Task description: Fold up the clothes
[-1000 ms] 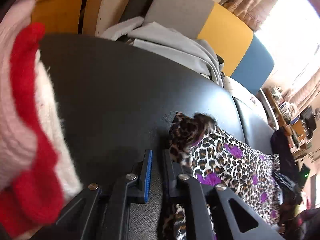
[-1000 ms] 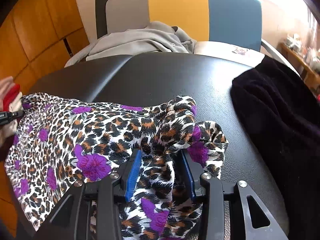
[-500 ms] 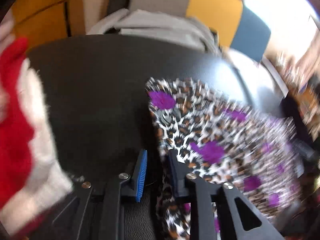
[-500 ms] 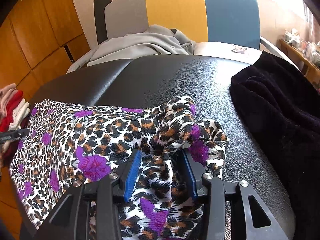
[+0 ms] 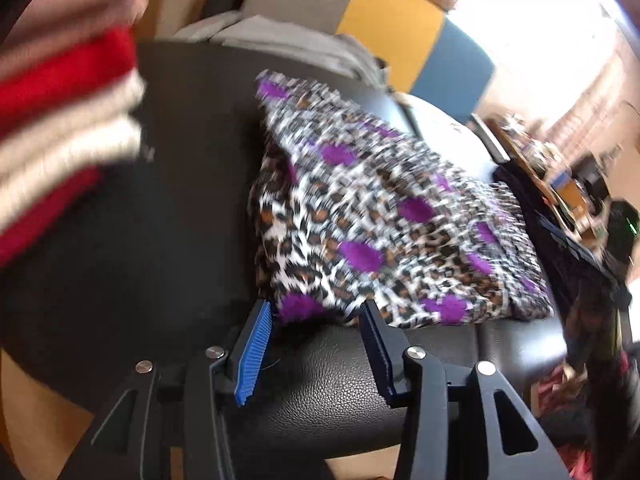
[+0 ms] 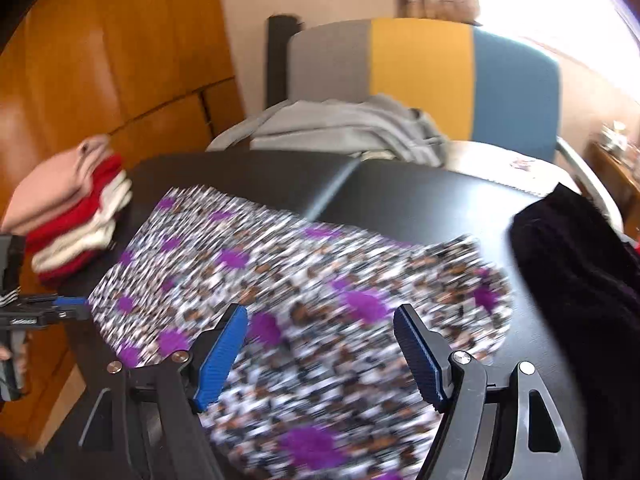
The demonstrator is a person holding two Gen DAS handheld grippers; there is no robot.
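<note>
A thin, soft garment (image 6: 320, 300) printed in leopard spots with purple flowers lies spread across a black surface (image 6: 420, 196) whose covering looks like pebbled faux leather with a seam running through it. The cloth lies mostly flat; in the left wrist view its left side is doubled over into a thicker fold, and motion blur smears the print in both views.

The left tool (image 5: 316, 320) has black angular fingers faced with ribbed blue pads (image 5: 256, 344). Its jaws are opening, and the near hem of the garment lies just ahead of the tips, with no pad pressing on it. The right tool (image 6: 320, 324) is built the same way; its jaws are also opening, spread above the patterned cloth, which passes under and between them without being pinched.

On the left end of the surface sits a neat stack of folded knits (image 6: 72, 220): a pale pink one on top, then fuzzy red and cream layers. On the right end a dark, plush, velvety garment (image 6: 580, 272) lies in a loose heap. Behind the surface a padded chair (image 6: 420, 76) with grey, yellow and blue panels carries a crumpled grey garment (image 6: 348, 128) on its seat. Glossy orange wood panelling (image 6: 100, 60) fills the left background, and bright window light washes out the upper right.
</note>
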